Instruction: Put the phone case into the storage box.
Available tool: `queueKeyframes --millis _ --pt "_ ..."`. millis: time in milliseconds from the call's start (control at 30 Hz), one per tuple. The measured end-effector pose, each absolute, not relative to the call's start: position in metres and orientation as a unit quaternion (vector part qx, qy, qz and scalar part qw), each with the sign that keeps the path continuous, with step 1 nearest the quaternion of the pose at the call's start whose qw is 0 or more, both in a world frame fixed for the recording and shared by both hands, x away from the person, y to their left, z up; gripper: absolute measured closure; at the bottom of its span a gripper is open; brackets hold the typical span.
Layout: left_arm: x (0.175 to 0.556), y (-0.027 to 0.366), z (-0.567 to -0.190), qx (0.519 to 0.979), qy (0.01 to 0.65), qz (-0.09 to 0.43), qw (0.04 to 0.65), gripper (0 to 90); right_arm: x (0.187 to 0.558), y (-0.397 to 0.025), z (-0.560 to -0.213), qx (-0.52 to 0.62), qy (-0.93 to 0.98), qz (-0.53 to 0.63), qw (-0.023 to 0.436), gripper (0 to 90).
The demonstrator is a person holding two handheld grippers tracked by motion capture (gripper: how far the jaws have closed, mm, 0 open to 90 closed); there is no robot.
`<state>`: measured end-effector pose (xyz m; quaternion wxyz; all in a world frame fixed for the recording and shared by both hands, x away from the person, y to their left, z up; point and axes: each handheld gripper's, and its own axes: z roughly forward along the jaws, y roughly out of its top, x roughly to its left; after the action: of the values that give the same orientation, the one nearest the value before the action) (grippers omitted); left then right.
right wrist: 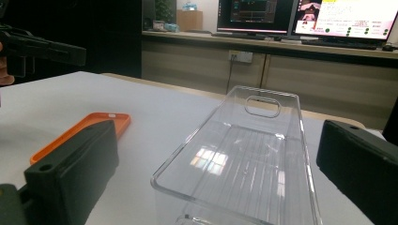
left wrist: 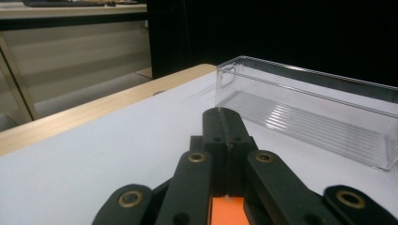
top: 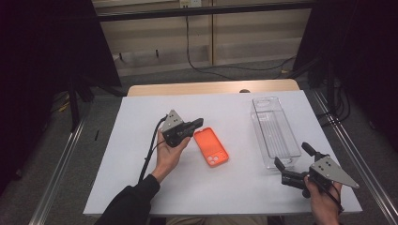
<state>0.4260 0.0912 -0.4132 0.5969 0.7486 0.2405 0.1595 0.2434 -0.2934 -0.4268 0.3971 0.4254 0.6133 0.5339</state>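
Partly hidden under the left gripper [left wrist: 224, 123], the orange phone case [top: 211, 146] peeks out between its linkage arms in that gripper's own view. Its jaws are pressed together, holding nothing, hovering just above the case's far end. The right gripper [top: 292, 156] (jaws spread wide) frames the near end of the clear bin [right wrist: 244, 154].

Black two-jaw left tool [top: 199, 123], grey three-cornered plate, brass-ringed screws, black cable, dark sleeve [top: 130, 202]

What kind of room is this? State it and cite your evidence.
Probably a lab or office data-recording station: a white-topped table fenced by black curtains, with lit computer monitors on a counter behind.
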Motion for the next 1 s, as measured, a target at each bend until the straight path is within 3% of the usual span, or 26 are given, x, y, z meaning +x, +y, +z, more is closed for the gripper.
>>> queueKeyframes --millis 733,1000 --pt "0.451 0.07 -0.414 0.82 0.276 0.066 0.497 90.0 0.243 -0.293 -0.426 0.424 0.615 0.534 0.396 0.0" --pt "0.464 0.06 -0.419 0.841 0.281 0.055 0.459 90.0 0.243 -0.293 -0.426 0.424 0.615 0.535 0.396 0.0"
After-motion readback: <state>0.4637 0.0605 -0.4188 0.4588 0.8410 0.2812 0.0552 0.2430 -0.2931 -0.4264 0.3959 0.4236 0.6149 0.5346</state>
